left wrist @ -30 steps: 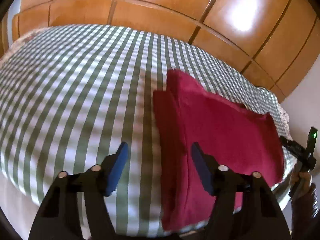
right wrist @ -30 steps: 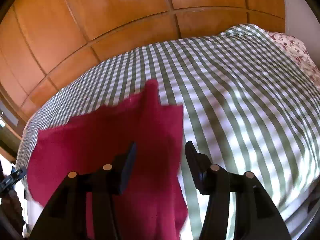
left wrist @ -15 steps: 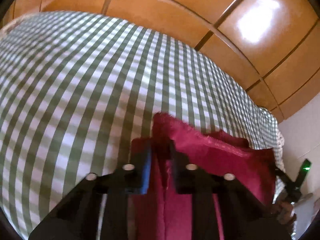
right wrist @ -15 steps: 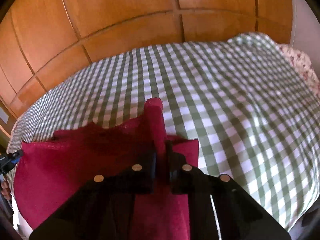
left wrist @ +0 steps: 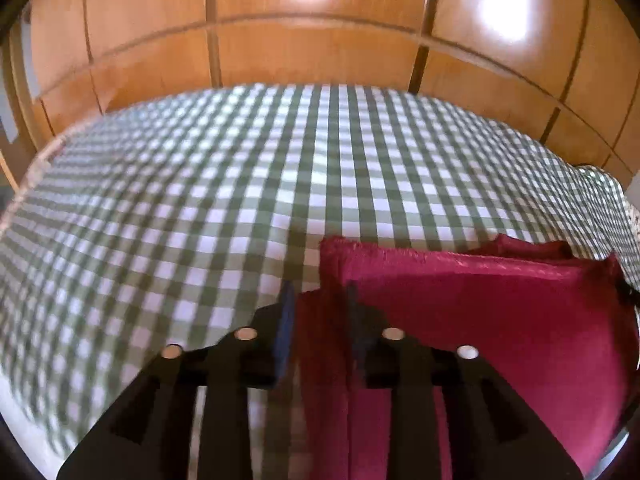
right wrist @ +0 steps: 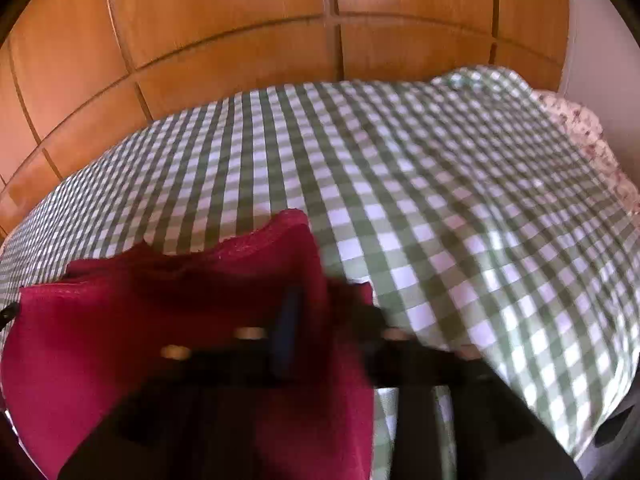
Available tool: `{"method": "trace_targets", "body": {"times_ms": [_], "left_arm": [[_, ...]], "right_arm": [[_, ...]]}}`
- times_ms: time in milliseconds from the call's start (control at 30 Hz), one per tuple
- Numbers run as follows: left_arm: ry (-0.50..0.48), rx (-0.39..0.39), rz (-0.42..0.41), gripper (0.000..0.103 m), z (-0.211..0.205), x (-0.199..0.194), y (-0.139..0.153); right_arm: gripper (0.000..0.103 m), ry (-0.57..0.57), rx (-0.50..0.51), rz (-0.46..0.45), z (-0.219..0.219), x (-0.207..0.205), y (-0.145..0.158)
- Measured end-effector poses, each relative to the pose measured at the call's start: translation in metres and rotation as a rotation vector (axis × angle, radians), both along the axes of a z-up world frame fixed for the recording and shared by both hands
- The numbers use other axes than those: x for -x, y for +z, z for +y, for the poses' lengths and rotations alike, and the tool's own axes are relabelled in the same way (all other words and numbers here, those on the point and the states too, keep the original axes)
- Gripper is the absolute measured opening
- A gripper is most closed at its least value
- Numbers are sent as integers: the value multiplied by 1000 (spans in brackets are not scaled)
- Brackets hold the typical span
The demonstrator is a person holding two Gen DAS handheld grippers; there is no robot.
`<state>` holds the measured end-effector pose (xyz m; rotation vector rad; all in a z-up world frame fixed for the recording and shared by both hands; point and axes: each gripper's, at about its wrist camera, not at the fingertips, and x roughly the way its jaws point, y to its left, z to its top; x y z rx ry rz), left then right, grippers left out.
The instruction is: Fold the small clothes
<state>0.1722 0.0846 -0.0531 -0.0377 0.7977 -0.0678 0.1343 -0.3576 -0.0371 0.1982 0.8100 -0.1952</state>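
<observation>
A dark red cloth lies folded on the green-and-white checked bed cover. In the left wrist view its left corner stands up in a ridge between the jaws of my left gripper. Those jaws are opening and the blue pad sits just clear of the fabric. In the right wrist view, which is blurred, the same red cloth fills the lower left. Its right corner rises between the jaws of my right gripper, which are opening too, with the fabric loose between them.
Checked bed cover spreads beyond the cloth to the far edge. Behind it stands a wall of glossy wooden wardrobe doors. A floral-patterned fabric shows at the bed's right end.
Both grippers went from wide apart to nearly closed on the cloth's two near corners, then carried them forward over the bed. Both pairs of jaws have now parted again.
</observation>
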Motion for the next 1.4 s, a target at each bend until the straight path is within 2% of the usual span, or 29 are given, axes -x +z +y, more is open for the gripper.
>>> {"method": "trace_targets", "body": {"times_ms": [133,400,600,833,1000,1067,1233,1300,1333,1367,1400], "left_arm": [[4,-25,-50,52,0,32,9],[-17,-57,-49,53,-3,64,7],[-19,-71,-33,53,-2,75,0],[-19,-64,-32,53,0,77,-2],[-23,-57,-23,53,1,75,-4],[-19,-56,-24,61,2,73,-4],[-32,-41,-13,61,0,68,-8],[-48,-39,-11,56,-2,66,-8],[-59,-40,-12,46,-3,66,-9],[-77,-41,-13,29,-6,65,-9],[-93,-42,-16,19,-9,65,-9]], "right_arm": [[51,43,-17,-52,16,17,17],[51,284,-97,-40,86,49,20],[51,416,-88,1,139,61,9],[48,455,-45,26,164,60,-4],[49,454,-43,34,163,59,-8],[49,451,-47,38,163,58,-9],[50,443,-53,39,163,58,-10],[50,441,-53,39,164,57,-10],[51,440,-54,38,164,57,-10],[51,439,-55,38,165,56,-10],[52,439,-54,38,165,55,-10]]}}
